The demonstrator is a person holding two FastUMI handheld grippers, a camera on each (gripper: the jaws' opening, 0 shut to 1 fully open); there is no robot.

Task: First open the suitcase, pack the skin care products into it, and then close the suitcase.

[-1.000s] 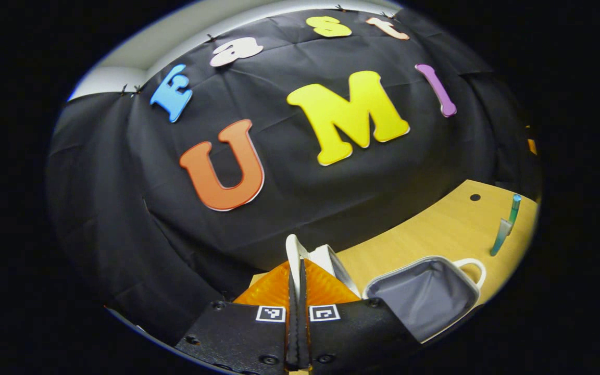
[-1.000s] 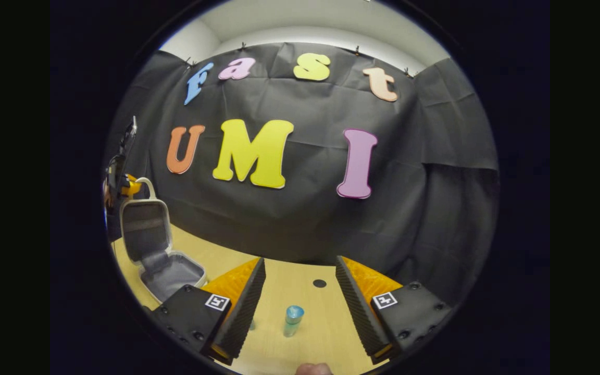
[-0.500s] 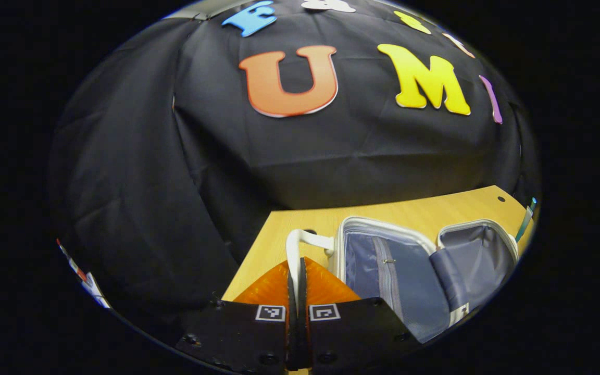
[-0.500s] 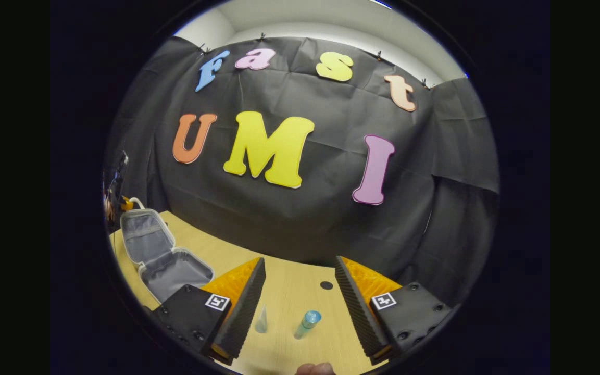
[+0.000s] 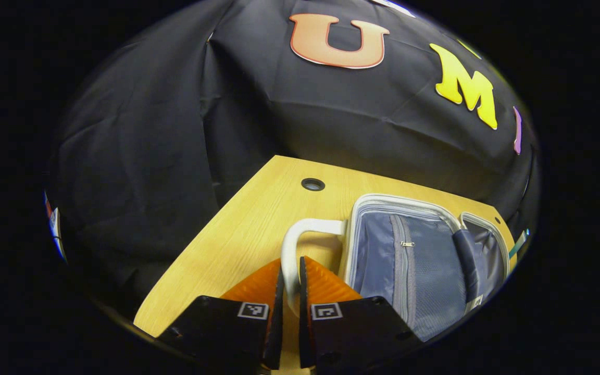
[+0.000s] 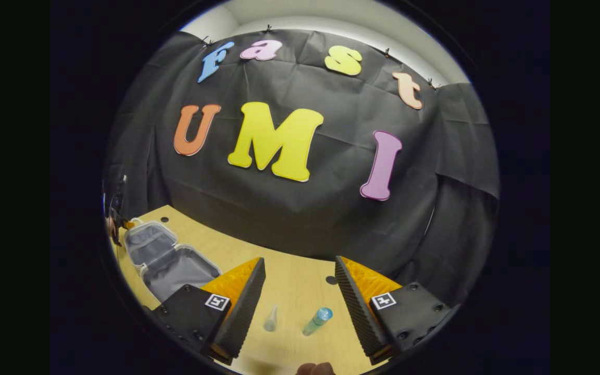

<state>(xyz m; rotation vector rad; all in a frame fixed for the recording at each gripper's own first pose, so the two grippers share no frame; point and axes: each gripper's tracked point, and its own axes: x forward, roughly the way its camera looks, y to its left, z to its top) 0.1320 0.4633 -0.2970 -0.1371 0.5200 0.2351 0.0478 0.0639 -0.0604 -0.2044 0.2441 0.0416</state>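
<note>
My left tool has its fingers drawn close on the white handle of the suitcase, one finger on each side of the loop; there's a thin gap at the near end, so I read it as pinched on the handle where the loop passes between them. The suitcase lies wide open on the wooden desk, its lid half flat with the grey lining and a zip pocket facing up, the second half beyond it to the right. A round cable hole sits in the desk just past the handle.

My right tool has its fingers wide apart with nothing between them, hovering above the desk. Between and just ahead of them lie a small clear tube and a blue-capped bottle, near each other but apart. The open suitcase sits well off to the left in the right gripper view.
</note>
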